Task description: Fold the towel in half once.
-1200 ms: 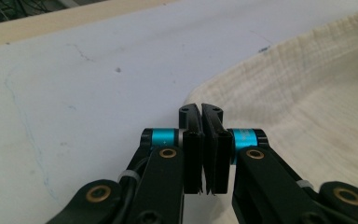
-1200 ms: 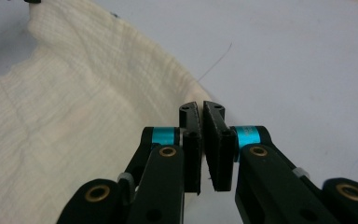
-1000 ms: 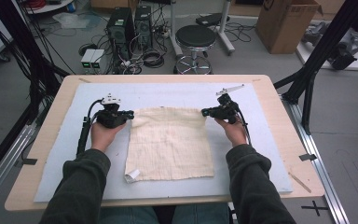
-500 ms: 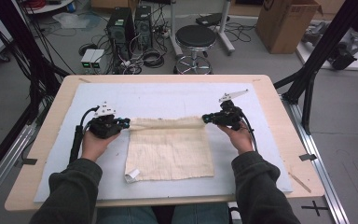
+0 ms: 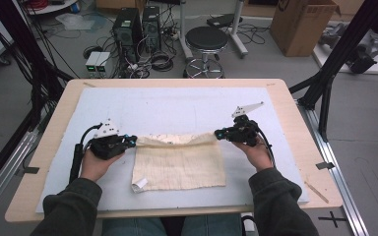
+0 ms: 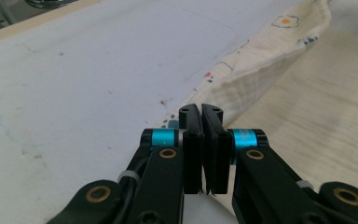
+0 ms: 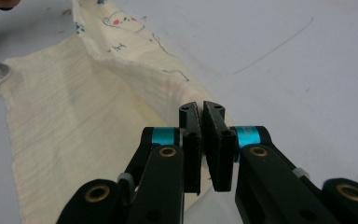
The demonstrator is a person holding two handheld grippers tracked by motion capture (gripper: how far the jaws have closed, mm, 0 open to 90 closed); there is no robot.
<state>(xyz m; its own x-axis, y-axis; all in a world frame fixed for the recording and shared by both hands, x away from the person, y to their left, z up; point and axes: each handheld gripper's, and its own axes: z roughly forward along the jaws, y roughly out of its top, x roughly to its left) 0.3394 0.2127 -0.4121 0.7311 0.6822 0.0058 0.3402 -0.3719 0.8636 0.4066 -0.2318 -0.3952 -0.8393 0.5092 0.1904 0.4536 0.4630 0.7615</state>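
Observation:
A cream cloth (image 5: 177, 164) lies on the white mat (image 5: 177, 108), with its far edge lifted and folding back toward the person. My left gripper (image 5: 132, 140) is shut on the cloth's far left corner. My right gripper (image 5: 218, 133) is shut on the far right corner. In the left gripper view the jaws pinch the cloth's (image 6: 270, 65) printed underside, which rises as a fold ahead of my left gripper (image 6: 201, 111). The right gripper view shows the same fold of the cloth (image 7: 135, 70) running off from my right gripper (image 7: 201, 108). A small white label (image 5: 139, 185) sticks out at the near left corner.
The mat covers a wooden table (image 5: 295, 118). On the floor behind stand a black stool (image 5: 206, 42), computer cases (image 5: 135, 24), cables and a cardboard box (image 5: 302, 22). Black frame struts (image 5: 334, 64) rise at both sides.
Both grippers have drawn the cloth's far edge toward the person, so the far part now folds over the near part. The hands moved back together.

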